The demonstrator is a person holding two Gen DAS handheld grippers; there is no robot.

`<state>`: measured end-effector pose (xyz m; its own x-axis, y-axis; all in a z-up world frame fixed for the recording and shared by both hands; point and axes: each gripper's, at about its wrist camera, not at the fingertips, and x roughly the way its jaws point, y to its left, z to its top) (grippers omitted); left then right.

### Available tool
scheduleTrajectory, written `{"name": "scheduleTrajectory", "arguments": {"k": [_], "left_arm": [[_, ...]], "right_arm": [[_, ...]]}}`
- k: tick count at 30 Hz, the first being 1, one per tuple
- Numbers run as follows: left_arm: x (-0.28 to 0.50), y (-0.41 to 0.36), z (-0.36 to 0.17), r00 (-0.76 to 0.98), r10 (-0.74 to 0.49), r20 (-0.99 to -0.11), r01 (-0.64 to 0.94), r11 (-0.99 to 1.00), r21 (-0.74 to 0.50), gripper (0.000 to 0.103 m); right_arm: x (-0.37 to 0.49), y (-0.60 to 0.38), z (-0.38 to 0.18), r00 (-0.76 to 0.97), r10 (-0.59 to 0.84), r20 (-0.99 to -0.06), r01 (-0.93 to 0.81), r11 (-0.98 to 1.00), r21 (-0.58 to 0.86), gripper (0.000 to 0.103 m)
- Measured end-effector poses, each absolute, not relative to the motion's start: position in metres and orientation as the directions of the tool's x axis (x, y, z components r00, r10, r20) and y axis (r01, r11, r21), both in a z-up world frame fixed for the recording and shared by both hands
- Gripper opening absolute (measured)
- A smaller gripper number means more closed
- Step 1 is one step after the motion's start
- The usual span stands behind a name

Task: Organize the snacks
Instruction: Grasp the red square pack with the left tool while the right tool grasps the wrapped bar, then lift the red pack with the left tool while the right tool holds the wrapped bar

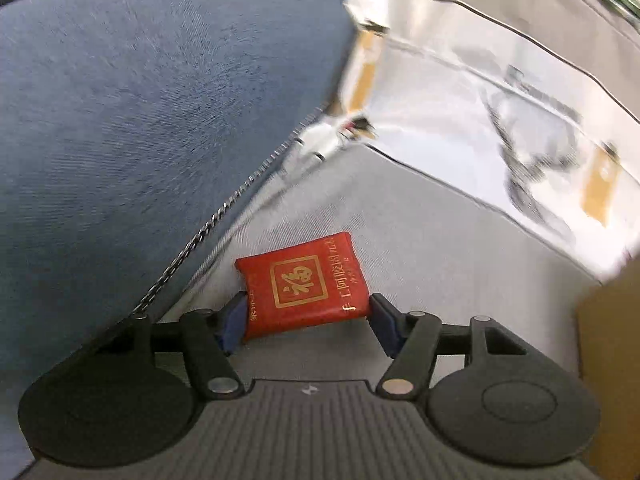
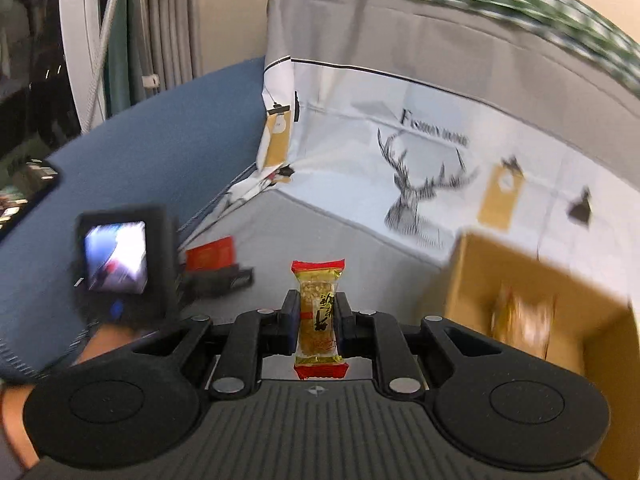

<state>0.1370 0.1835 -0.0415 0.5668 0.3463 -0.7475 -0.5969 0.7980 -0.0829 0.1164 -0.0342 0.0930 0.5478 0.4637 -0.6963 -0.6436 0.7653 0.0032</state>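
A red packet with gold characters (image 1: 304, 288) lies over the grey surface (image 1: 420, 240), and my left gripper (image 1: 306, 318) is shut on it, a blue pad pressing each side. In the right wrist view the same red packet (image 2: 210, 254) shows at left, in front of the left gripper's body and screen (image 2: 116, 252). My right gripper (image 2: 318, 316) is shut on a clear-wrapped peanut candy bar with red ends (image 2: 319, 316), held upright above the grey surface. An open cardboard box (image 2: 472, 280) stands at right with a blurred yellow snack (image 2: 524, 320) inside.
A blue cushion with a zip edge (image 1: 140, 120) rises on the left. A white fabric panel printed with a deer (image 2: 420, 184) runs across the back, below a grey padded edge (image 2: 400, 28). The cardboard box's corner (image 1: 608, 360) also shows at right. A person's hand (image 2: 16, 420) holds the left gripper.
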Motion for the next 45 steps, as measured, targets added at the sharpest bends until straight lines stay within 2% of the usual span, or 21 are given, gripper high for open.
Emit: {"name": "scheduleTrajectory", "arguments": {"k": [6,10,13,17,21,27,33,39,45], "left_arm": [[0.08,0.163,-0.024,0.571,0.247,-0.783,-0.466,0.883,-0.061,0.069],[0.053,0.142,-0.02,0.54,0.174,-0.823,-0.423,0.902,-0.088,0.069],[0.034,0.128,-0.017,0.549,0.154,-0.821,-0.373,0.925,-0.076,0.069],[0.027,0.119,-0.023,0.544,0.085,-0.835,-0.311,0.945,-0.106,0.069],[0.027,0.123,-0.035,0.511,0.021,-0.859,-0.341,0.922,-0.181,0.069],[0.023,0.123,-0.034,0.523,0.028,-0.852,-0.367,0.909,-0.196,0.07],[0.024,0.117,-0.035,0.53,0.061,-0.846,-0.362,0.918,-0.161,0.085],[0.022,0.116,-0.038,0.56,0.068,-0.826,-0.368,0.913,-0.175,0.09],[0.026,0.108,-0.041,0.563,0.09,-0.822,-0.346,0.928,-0.135,0.094]], "right_arm": [[0.035,-0.062,0.082,0.521,0.538,-0.663,-0.651,0.753,0.1,0.018],[0.005,-0.063,0.06,0.483,0.577,-0.658,-0.66,0.734,0.16,0.018],[-0.014,-0.062,0.033,0.474,0.601,-0.644,-0.639,0.738,0.217,0.018],[-0.024,-0.057,-0.005,0.446,0.534,-0.719,-0.597,0.776,0.206,0.018],[-0.02,-0.056,-0.021,0.452,0.497,-0.74,-0.598,0.785,0.162,0.018],[-0.011,-0.056,-0.036,0.405,0.477,-0.78,-0.592,0.787,0.173,0.018],[-0.002,-0.052,-0.037,0.39,0.477,-0.788,-0.599,0.781,0.176,0.02],[-0.001,-0.052,-0.037,0.387,0.479,-0.788,-0.605,0.777,0.175,0.02],[-0.003,-0.052,-0.038,0.391,0.482,-0.784,-0.615,0.771,0.167,0.023]]}}
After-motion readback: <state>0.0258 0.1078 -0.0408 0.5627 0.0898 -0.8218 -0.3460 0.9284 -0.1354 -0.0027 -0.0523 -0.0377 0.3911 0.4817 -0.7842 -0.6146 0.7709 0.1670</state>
